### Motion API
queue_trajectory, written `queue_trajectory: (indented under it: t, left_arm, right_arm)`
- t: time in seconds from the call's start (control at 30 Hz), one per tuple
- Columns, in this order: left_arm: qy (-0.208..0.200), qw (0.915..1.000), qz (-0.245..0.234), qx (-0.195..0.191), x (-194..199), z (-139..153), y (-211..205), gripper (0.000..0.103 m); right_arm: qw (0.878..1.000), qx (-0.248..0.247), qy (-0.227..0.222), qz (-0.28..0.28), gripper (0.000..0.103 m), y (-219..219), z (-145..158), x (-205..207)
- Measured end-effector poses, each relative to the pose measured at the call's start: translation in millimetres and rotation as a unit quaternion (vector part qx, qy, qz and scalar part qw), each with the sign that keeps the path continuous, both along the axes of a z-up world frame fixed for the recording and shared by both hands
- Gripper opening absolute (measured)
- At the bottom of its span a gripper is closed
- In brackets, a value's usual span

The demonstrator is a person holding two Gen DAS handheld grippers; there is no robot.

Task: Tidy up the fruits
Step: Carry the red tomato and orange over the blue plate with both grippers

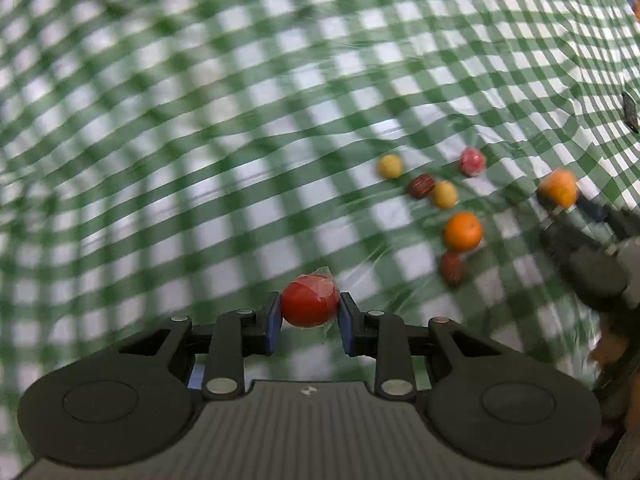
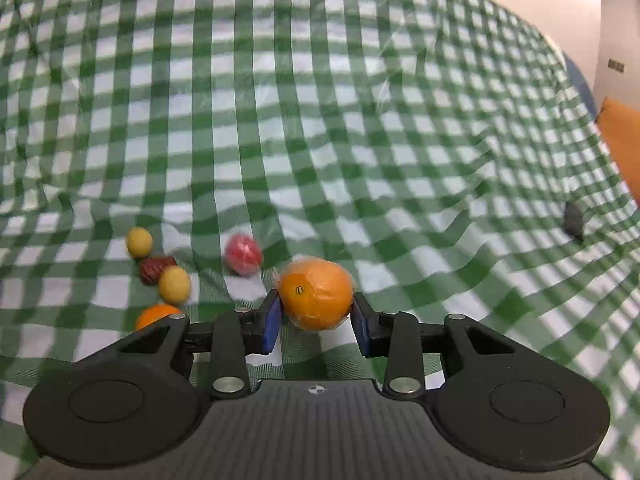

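My left gripper [image 1: 310,310] is shut on a red wrapped fruit [image 1: 310,300] and holds it above the green checked cloth [image 1: 200,120]. My right gripper [image 2: 317,312] is shut on a wrapped orange [image 2: 316,294]; it also shows at the right of the left wrist view, holding that orange [image 1: 559,187]. On the cloth lie two yellow fruits [image 1: 390,166] [image 1: 445,195], two dark red-brown fruits [image 1: 421,186] [image 1: 452,268], a pink wrapped fruit [image 1: 472,161] and another orange [image 1: 463,231]. The right wrist view shows the pink fruit [image 2: 243,255], the yellow fruits [image 2: 139,242] [image 2: 174,285] and the half-hidden orange [image 2: 154,315].
A small dark object [image 2: 574,220] lies on the cloth at the far right. An orange cushion-like thing [image 2: 622,144] stands past the cloth's right edge. The cloth is wrinkled around the fruits.
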State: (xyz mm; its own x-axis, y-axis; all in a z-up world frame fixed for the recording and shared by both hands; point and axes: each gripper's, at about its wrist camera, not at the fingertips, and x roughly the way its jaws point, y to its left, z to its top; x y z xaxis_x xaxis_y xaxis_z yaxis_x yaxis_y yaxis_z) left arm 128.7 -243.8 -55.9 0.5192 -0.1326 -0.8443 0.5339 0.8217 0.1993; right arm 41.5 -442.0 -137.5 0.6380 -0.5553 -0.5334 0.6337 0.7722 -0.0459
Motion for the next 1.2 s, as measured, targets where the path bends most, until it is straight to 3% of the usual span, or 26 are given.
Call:
queue_trajectory:
  t: [0.2, 0.37, 0.5, 0.8, 1.2]
  left_arm:
    - [0.005, 0.9986, 0.053, 0.006, -52, 25, 67, 0.033]
    - [0.009, 0.9968, 0.079, -0.005, -90, 37, 116, 0.033]
    - [0.005, 0.9951, 0.097, -0.018, -114, 46, 153, 0.033]
    - [-0.003, 0.9893, 0.139, -0.043, -153, 57, 218, 0.033]
    - [0.002, 0.9834, 0.167, -0.069, -164, 58, 254, 0.033]
  right_arm:
    - [0.998, -0.015, -0.038, 0.054, 0.038, 43, 63, -50]
    - [0.989, 0.020, -0.023, 0.148, 0.038, 99, 92, -95]
    - [0.978, 0.064, -0.001, 0.198, 0.039, 142, 100, -118]
    - [0.956, 0.059, 0.024, 0.288, 0.039, 236, 116, -144]
    - [0.939, 0.026, 0.040, 0.342, 0.039, 273, 133, -151]
